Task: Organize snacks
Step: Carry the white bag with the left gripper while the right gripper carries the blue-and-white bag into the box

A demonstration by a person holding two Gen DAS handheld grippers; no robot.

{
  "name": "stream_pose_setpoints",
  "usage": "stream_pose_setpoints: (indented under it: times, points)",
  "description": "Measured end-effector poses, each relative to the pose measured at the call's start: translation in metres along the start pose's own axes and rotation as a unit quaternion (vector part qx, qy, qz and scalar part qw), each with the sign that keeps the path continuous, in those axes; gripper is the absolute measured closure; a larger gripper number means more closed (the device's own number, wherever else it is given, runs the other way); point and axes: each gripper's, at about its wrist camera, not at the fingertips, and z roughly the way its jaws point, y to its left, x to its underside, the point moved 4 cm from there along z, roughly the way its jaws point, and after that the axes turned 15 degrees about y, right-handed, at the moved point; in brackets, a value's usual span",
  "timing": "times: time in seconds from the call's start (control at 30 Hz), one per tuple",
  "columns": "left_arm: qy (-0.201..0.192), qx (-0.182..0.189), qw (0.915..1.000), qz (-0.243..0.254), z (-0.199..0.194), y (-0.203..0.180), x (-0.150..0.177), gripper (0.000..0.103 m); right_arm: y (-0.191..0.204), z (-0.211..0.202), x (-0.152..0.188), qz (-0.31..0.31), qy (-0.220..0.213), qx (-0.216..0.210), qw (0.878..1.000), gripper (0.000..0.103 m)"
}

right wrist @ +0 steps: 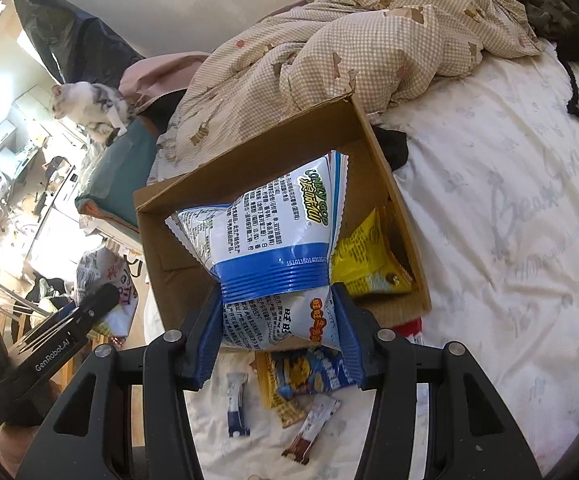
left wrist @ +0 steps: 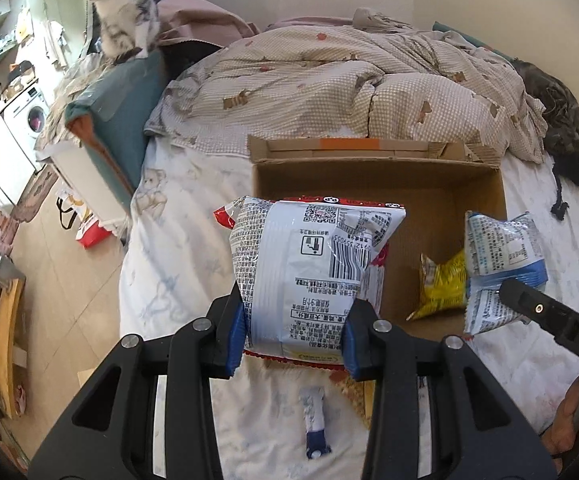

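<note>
My left gripper (left wrist: 293,336) squeezes a white snack bag (left wrist: 309,272) with red edges, up over the near edge of the cardboard box (left wrist: 377,184) on the bed (left wrist: 177,248). My right gripper (right wrist: 279,340) squeezes a blue and white snack bag (right wrist: 265,248) over the same box. A yellow bag (right wrist: 365,256) lies inside. Small packets (right wrist: 236,408) lie on the sheet near me. A cat (left wrist: 123,8) sits far off.

Cardboard box (right wrist: 257,148) floor mostly hidden behind the blue-and-white snack bag (right wrist: 273,232). Yellow snack packet (right wrist: 363,256) inside box half covered by that bag. Snack-bag print too blurred to read.
</note>
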Motion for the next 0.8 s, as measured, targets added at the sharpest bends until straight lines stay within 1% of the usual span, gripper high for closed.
stream_pose_setpoints:
  times: [0.1, 0.27, 0.47, 0.57, 0.8]
  points:
    - [0.000, -0.003, 1.0000, 0.004, 0.011, -0.006, -0.004, 0.069, 0.000, 0.008, -0.009, -0.005, 0.004, 0.006, 1.000, 0.050]
    - [-0.012, -0.015, 0.9996, 0.020, 0.028, -0.011, -0.002, 0.068, -0.005, 0.023, -0.022, -0.004, 0.018, 0.012, 1.000, 0.050]
    - [0.003, 0.003, 1.0000, 0.009, 0.047, -0.008, -0.005, 0.068, -0.013, 0.037, -0.024, 0.019, 0.038, -0.011, 0.999, 0.050]
    - [0.011, 0.009, 0.9999, 0.008, 0.052, -0.010, -0.005, 0.068, -0.011, 0.042, -0.023, 0.017, 0.044, -0.013, 0.999, 0.049]
    - [0.010, 0.012, 0.9998, 0.015, 0.054, -0.014, -0.005, 0.068, -0.004, 0.052, -0.020, 0.008, 0.057, -0.013, 0.998, 0.047]
